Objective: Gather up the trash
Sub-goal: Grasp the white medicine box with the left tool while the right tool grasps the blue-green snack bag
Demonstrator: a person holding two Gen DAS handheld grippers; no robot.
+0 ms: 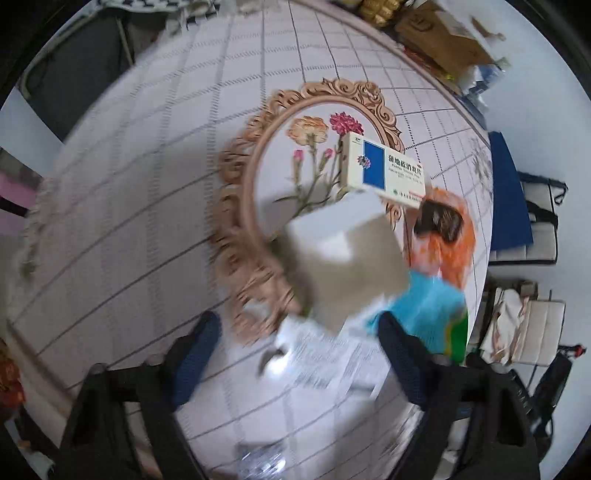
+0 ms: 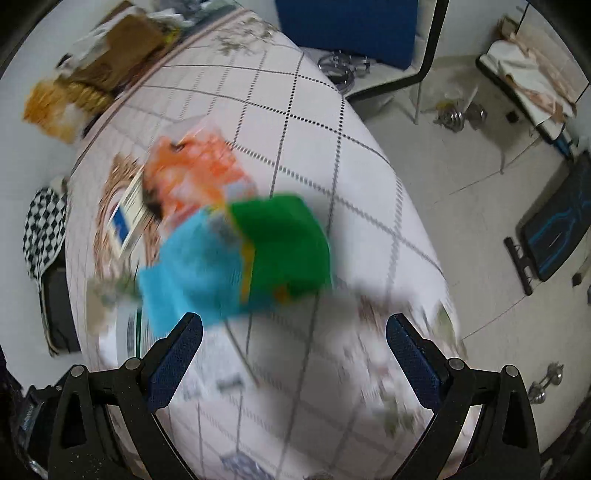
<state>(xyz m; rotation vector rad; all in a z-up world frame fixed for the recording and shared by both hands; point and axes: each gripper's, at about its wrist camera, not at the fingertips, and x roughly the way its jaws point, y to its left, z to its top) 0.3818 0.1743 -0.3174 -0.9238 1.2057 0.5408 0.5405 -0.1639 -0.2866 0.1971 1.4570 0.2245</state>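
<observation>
In the left wrist view a blurred white-and-grey carton is in front of my open left gripper, apart from both fingers. Behind it a white-and-blue medicine box lies on an oval floral tray. An orange snack packet and a blue-and-green packet lie to the right. In the right wrist view my right gripper is open and empty, just short of the blue-and-green packet. The orange packet and medicine box lie beyond it.
The table has a white grid-pattern cloth. A printed leaflet lies near my left fingers. Cardboard boxes stand at the far edge. A blue chair and floor clutter lie past the table's right edge.
</observation>
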